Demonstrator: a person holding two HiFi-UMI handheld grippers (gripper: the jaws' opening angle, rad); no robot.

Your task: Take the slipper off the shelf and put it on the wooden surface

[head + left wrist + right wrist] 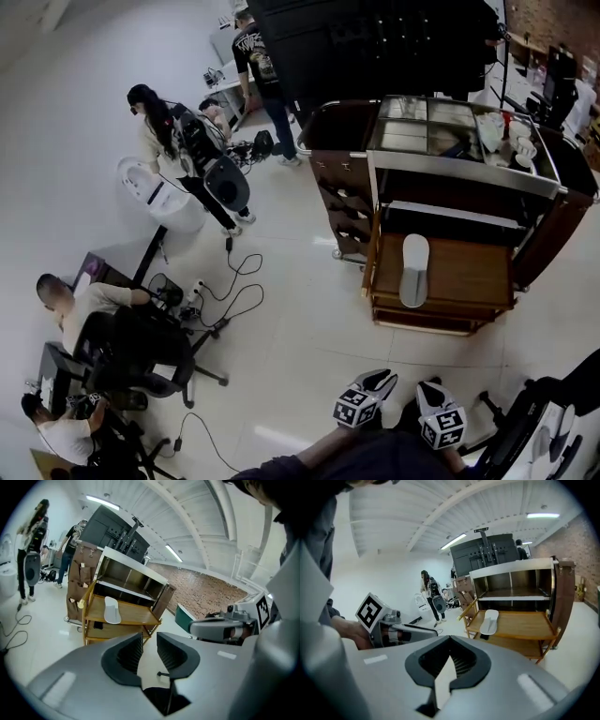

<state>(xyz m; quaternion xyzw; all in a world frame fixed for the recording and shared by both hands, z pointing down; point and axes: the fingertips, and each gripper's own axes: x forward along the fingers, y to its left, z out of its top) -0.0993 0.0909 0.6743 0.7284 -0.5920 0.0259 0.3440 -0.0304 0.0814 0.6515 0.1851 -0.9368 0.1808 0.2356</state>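
Head view: the white slipper lies on the wooden surface at 3 o'clock.

Left gripper view: the left gripper has its jaws a little apart, nothing between them.

Right gripper view: the right gripper has its jaws together, holding nothing.

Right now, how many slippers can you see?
1. The white slipper lies on the wooden surface; another one might be hidden on the dark shelf above it.

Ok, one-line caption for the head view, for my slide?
White slipper lies on the wooden surface; left gripper and right gripper hang low, away from it.
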